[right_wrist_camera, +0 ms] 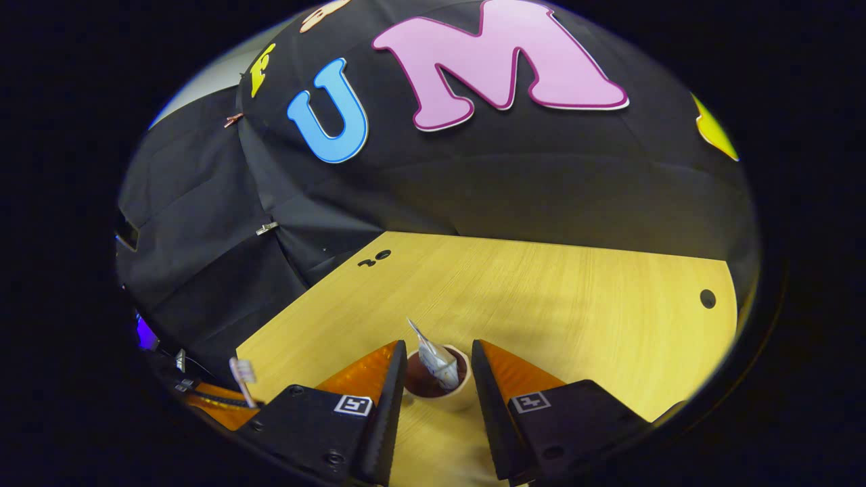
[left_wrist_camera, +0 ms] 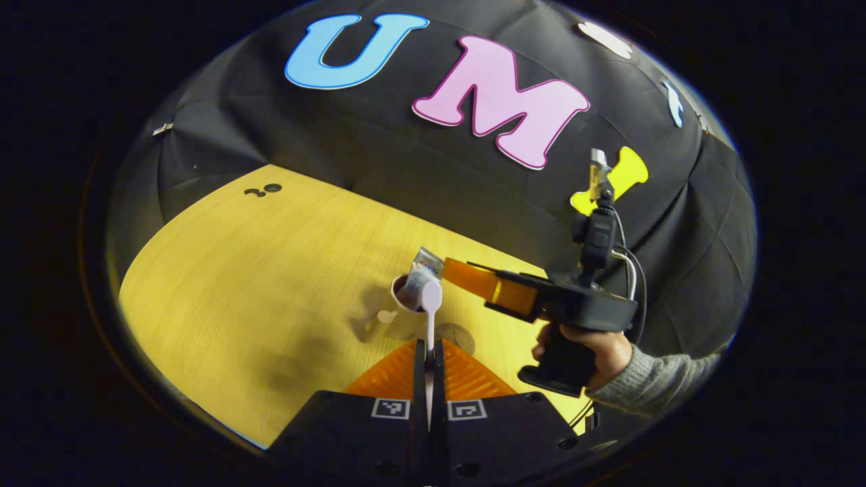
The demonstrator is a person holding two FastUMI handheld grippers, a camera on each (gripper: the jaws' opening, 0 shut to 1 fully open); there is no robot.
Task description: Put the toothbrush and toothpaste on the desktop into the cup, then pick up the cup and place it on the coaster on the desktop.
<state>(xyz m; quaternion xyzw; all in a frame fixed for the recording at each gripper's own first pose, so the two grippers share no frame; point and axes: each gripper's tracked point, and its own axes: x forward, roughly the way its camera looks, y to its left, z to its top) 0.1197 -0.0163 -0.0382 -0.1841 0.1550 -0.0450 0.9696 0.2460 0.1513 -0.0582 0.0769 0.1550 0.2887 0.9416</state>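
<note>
A cream cup with a dark inside stands on the wooden table, its handle to the left. The toothpaste tube leans inside it. My left gripper is shut on the white toothbrush, whose head rises just in front of the cup. A round coaster lies right of the cup. The right gripper, held by a hand, reaches over the cup's rim. In the right gripper view my right gripper is open, its fingers either side of the cup and the toothpaste. The toothbrush head shows at lower left.
The wooden table stretches to the left and far side, with small dark holes near its far edge and another hole toward its right side. Black cloth walls close in behind the table. A grey sleeve comes in from the right.
</note>
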